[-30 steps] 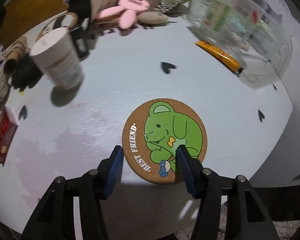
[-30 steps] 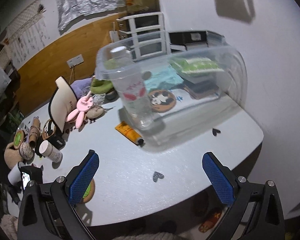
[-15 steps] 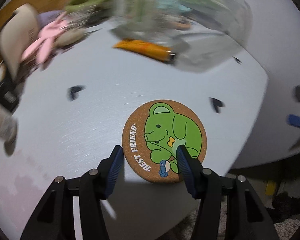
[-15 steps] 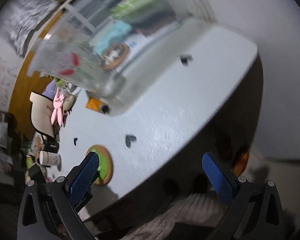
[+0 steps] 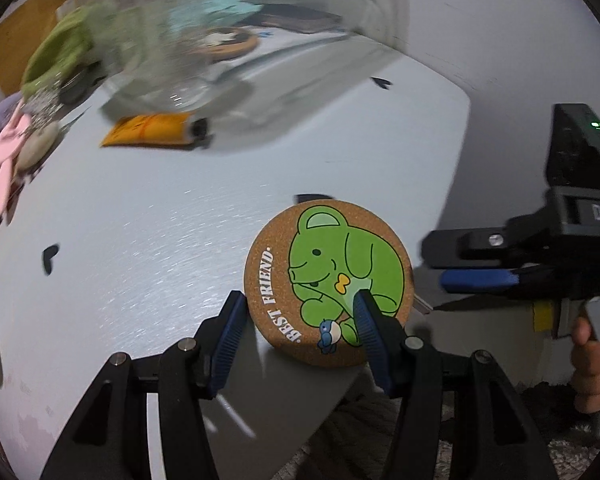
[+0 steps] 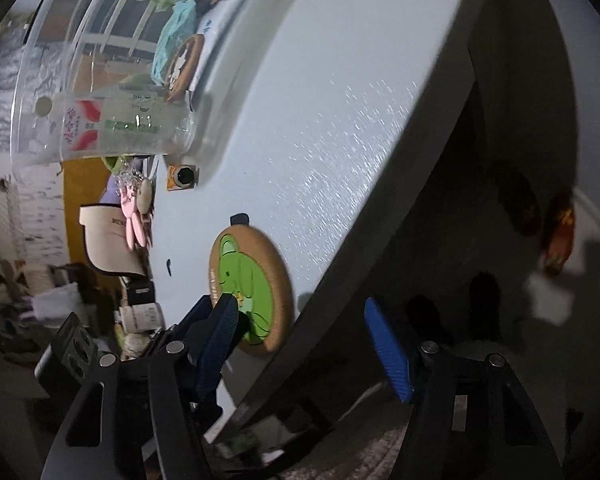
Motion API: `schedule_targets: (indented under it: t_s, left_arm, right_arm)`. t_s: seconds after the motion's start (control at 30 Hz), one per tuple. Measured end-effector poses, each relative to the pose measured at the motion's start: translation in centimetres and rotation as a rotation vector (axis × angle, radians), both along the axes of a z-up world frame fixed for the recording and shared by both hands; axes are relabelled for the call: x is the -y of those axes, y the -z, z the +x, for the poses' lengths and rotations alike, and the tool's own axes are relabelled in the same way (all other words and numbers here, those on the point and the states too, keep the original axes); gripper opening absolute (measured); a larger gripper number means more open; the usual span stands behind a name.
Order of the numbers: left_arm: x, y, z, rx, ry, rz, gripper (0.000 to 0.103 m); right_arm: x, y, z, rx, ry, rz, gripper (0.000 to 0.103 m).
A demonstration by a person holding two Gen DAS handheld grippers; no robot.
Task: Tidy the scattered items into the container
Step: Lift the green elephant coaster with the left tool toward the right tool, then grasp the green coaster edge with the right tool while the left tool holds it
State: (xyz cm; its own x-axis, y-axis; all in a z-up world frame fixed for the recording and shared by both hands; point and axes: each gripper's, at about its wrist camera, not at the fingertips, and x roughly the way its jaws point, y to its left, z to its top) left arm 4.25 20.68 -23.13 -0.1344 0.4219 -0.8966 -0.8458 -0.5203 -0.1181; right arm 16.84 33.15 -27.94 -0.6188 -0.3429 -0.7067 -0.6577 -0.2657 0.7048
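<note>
A round cork coaster with a green animal and the words "BEST FRIEND" lies at the white table's front edge, partly overhanging it. My left gripper is shut on it, one pad against its rim and the other on its face. From the right wrist view the coaster shows edge-on beside my right gripper, whose jaws are closing with only the table's edge between them. The clear plastic container stands at the back of the table.
An orange tube lies against the container's front. A pink bunny toy and a pale stone sit at the left. The container holds another coaster and a bottle. A person's hand holds the right gripper.
My left gripper slid the coaster across the table to its front edge near the container. The right gripper dropped beside the table's edge, rolled, and its jaws narrowed.
</note>
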Motion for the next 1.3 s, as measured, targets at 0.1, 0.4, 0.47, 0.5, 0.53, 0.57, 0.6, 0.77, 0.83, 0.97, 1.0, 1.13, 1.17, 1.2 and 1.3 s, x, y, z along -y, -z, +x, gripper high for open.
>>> schedule_targets:
  t_s: [0.1,0.4,0.47,0.5,0.53,0.57,0.6,0.77,0.83,0.97,1.0,1.13,1.17,1.2,1.3]
  left_arm:
    - [-0.6,0.0,0.6,0.000,0.039,0.005,0.055]
    - [-1.4,0.1,1.1,0.013,0.101,0.019,0.055]
    - [-1.4,0.0,1.0,0.021,0.109,0.024,0.055]
    - [-1.3,0.0,0.9,0.034,0.109,0.029,0.055]
    - [-1.2,-0.1,0.7,0.049,0.108,0.034,0.055]
    - [-1.1,-0.2,0.5,0.065,0.107,0.040,0.055]
    - [-1.0,-0.3,0.4,0.080,0.106,0.045,0.055]
    - [-0.6,-1.0,0.0,0.129,0.105,0.084,0.055]
    - [-0.4,-1.6,0.0,0.129,0.116,0.106,0.055]
    - [0.4,-2.9,-0.1,0.123,0.127,0.140,0.055]
    - [0.8,-3.3,0.0,0.110,0.132,0.147,0.055]
    - [1.9,-4.8,0.4,0.069,0.155,0.175,0.055]
    - [2.2,-5.1,0.5,0.058,0.163,0.181,0.055]
    - [2.5,-5.5,0.8,0.041,0.180,0.185,0.055]
    - [3.3,-6.5,1.9,-0.015,0.235,0.195,0.055]
  right_arm:
    - [-0.1,0.9,0.3,-0.016,0.026,-0.042,0.058]
    - [0.3,2.1,0.2,-0.076,0.052,-0.132,0.028]
    - [0.3,1.8,0.1,-0.062,0.052,-0.126,0.028]
    - [0.3,1.7,0.1,-0.054,0.053,-0.125,0.028]
    - [0.3,1.5,0.1,-0.047,0.055,-0.127,0.027]
    - [0.3,1.3,0.1,-0.041,0.057,-0.129,0.026]
    - [0.3,1.0,0.1,-0.034,0.059,-0.132,0.025]
    - [0.4,-0.2,0.4,-0.038,0.075,-0.149,0.019]
    - [0.4,-0.8,0.3,-0.047,0.082,-0.148,0.016]
    - [0.4,-2.0,0.1,-0.062,0.102,-0.147,0.011]
    - [0.4,-2.4,0.0,-0.062,0.110,-0.146,0.009]
    - [0.3,-3.4,-0.8,-0.049,0.127,-0.144,0.009]
    - [0.2,-3.5,-1.0,-0.050,0.135,-0.156,0.009]
    - [0.2,-3.5,-1.2,-0.051,0.145,-0.170,0.009]
    - [0.2,-3.6,-2.0,-0.035,0.162,-0.186,0.009]
